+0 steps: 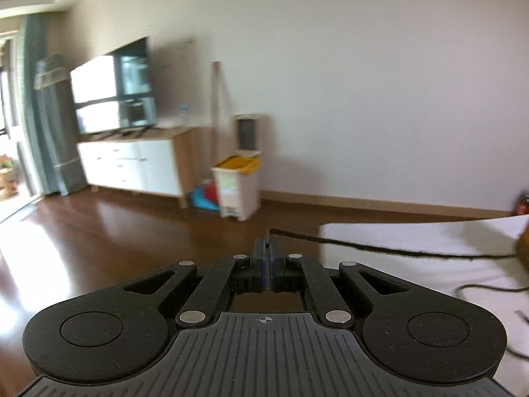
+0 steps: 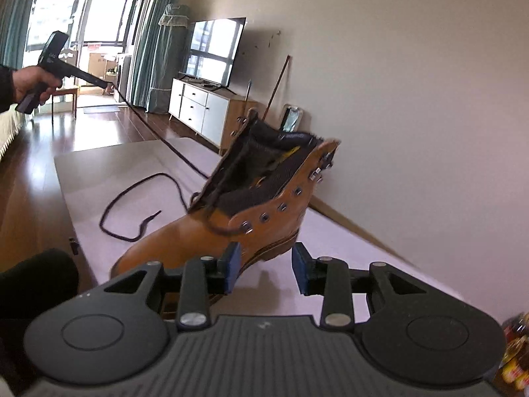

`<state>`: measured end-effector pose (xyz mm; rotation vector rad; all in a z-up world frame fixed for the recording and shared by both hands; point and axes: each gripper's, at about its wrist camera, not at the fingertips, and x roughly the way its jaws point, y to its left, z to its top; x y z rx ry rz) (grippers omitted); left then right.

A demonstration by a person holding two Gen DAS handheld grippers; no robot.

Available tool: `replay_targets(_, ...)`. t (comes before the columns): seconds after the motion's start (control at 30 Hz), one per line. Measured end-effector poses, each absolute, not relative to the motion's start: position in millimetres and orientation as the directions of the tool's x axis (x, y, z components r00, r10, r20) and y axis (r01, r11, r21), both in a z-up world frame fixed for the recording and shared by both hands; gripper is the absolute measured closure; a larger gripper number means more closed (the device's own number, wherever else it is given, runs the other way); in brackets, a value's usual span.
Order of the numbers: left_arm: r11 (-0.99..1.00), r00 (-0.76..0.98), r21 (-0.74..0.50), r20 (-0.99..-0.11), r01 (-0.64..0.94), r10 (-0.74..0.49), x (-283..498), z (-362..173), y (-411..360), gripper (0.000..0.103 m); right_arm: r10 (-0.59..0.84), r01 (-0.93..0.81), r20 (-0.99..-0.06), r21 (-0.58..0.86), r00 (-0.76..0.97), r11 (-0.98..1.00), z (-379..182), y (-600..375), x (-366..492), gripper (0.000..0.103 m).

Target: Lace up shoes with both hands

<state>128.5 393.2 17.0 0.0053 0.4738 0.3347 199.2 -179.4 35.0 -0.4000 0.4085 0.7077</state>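
A tan leather boot (image 2: 185,235) stands tilted on the pale table (image 2: 99,165), its tongue open and metal eyelets (image 2: 281,206) showing. A black lace (image 2: 165,142) runs taut from the boot to my left gripper (image 2: 107,83), held up at the far left by a hand (image 2: 29,82). In the left wrist view the left gripper (image 1: 267,243) is shut on the lace (image 1: 380,248), and the boot (image 1: 524,251) shows only at the right edge. The lace's other end (image 2: 132,205) lies slack on the table. My right gripper (image 2: 266,259) is open just in front of the boot's heel, its pads pressing on nothing.
A TV (image 2: 215,53) on a white cabinet (image 2: 198,109) stands by the wall, and a white bin (image 1: 236,187) beside the cabinet. Bottles (image 2: 515,357) sit at the table's near right. A dark sleeve (image 2: 33,281) is at the lower left. Brown wooden floor (image 1: 99,231) lies beyond the table edge.
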Motion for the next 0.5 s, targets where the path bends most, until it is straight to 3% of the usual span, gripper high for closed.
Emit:
replay_targets(0.37, 0.938, 0.779, 0.15, -0.526, -0.311, 0.342, 122.1, -9.0, 395.7, 0.101, 0.565, -0.741, -0.511, -0.249, 0.648, 0.624, 32.5, -143.6, 196.4, 0.067)
replay_targets(0.5, 0.947, 0.777, 0.142, -0.544, -0.287, 0.317, 120.5, -21.8, 390.6, 0.101, 0.484, -0.7, -0.522, -0.381, 0.702, 0.604, 24.7, -128.8, 199.4, 0.068)
